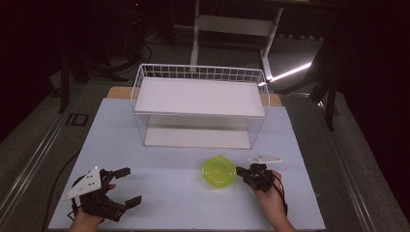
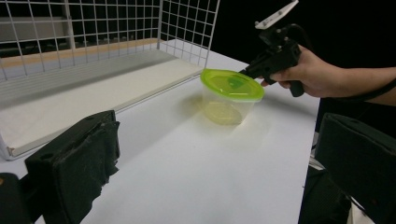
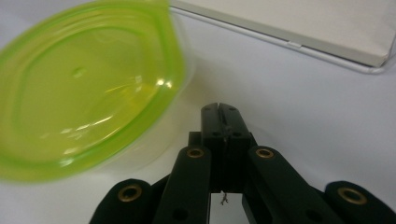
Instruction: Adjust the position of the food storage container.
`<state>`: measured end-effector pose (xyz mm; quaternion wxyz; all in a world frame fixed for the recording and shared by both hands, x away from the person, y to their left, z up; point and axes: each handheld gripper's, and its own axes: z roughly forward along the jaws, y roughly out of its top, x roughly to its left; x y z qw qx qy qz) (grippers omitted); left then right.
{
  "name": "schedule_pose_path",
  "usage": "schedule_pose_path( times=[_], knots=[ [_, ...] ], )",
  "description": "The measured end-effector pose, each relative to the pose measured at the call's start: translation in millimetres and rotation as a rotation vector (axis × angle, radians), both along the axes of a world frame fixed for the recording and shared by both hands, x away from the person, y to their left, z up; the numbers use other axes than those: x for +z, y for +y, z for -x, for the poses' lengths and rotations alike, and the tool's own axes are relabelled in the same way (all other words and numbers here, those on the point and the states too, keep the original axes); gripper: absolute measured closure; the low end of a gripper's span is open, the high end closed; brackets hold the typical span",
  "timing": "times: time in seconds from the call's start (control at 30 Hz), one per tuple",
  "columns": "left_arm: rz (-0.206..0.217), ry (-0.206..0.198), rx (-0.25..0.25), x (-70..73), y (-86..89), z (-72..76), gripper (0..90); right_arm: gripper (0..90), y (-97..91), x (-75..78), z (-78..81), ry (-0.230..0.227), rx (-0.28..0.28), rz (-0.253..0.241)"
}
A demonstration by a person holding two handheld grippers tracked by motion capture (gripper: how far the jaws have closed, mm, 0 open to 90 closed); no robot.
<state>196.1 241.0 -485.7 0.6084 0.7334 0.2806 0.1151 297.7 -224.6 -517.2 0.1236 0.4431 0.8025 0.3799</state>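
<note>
A clear tub with a lime-green lid (image 1: pixel 219 172) stands on the white table (image 1: pixel 183 203), in front of the wire rack. My right gripper (image 1: pixel 240 170) is shut with nothing between its jaws. Its tip sits right at the tub's right rim, and I cannot tell whether it touches. In the right gripper view the shut jaws (image 3: pixel 219 109) point past the blurred green lid (image 3: pixel 84 93). My left gripper (image 1: pixel 131 185) rests wide open near the table's front left. Its view shows the tub (image 2: pixel 231 95) and the right gripper (image 2: pixel 245 72), held by a hand.
A white wire rack (image 1: pixel 199 72) with a flat upper shelf and a lower board (image 3: pixel 299 23) stands at the back middle of the table. Its mesh wall (image 2: pixel 187 23) is near the tub. Dark floor and a desk frame (image 1: pixel 232 24) lie beyond.
</note>
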Motion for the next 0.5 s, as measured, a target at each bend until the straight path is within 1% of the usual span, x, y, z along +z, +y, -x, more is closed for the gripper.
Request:
schedule_pose_path(
  times=[0.03, 0.07, 0.1, 0.17, 0.27, 0.3, 0.37, 0.43, 0.5],
  knots=[
    [-0.001, 0.0, 0.001, 0.0, 0.2, -0.1, 0.8, 90.0, 0.9, -1.4, -2.4, 0.012, -0.001, -0.005],
    [0.0, 0.0, 0.001, 0.1, 0.4, 0.0, 0.9, 90.0, 2.6, -4.1, -4.5, 0.019, 0.005, -0.001],
    [0.001, 0.0, 0.002, 0.1, 0.6, 0.2, 0.9, 90.0, 4.4, -5.8, -4.9, 0.022, 0.008, 0.001],
    [0.001, -0.001, 0.002, 0.3, 1.0, 0.5, 0.9, 90.0, 6.8, -8.4, -4.2, 0.035, 0.017, -0.011],
    [0.002, -0.002, 0.004, 0.4, 1.4, 0.8, 0.9, 90.0, 11.5, -10.8, 1.9, 0.049, 0.037, -0.025],
    [0.002, -0.002, 0.003, 0.4, 1.3, 0.8, 0.9, 90.0, 12.7, -10.9, 3.6, 0.048, 0.041, -0.014],
    [0.001, -0.001, 0.003, 0.3, 1.0, 0.7, 0.9, 90.0, 15.4, -11.2, 7.9, 0.061, 0.057, -0.029],
    [-0.004, -0.002, 0.003, 0.3, 0.4, 0.7, 0.9, 90.0, 19.2, -10.9, 12.3, 0.062, 0.071, -0.023],
    [-0.005, 0.0, 0.001, 0.3, -0.3, 0.8, 0.9, 90.0, 24.6, -10.1, 16.1, 0.067, 0.092, -0.031]
  ],
)
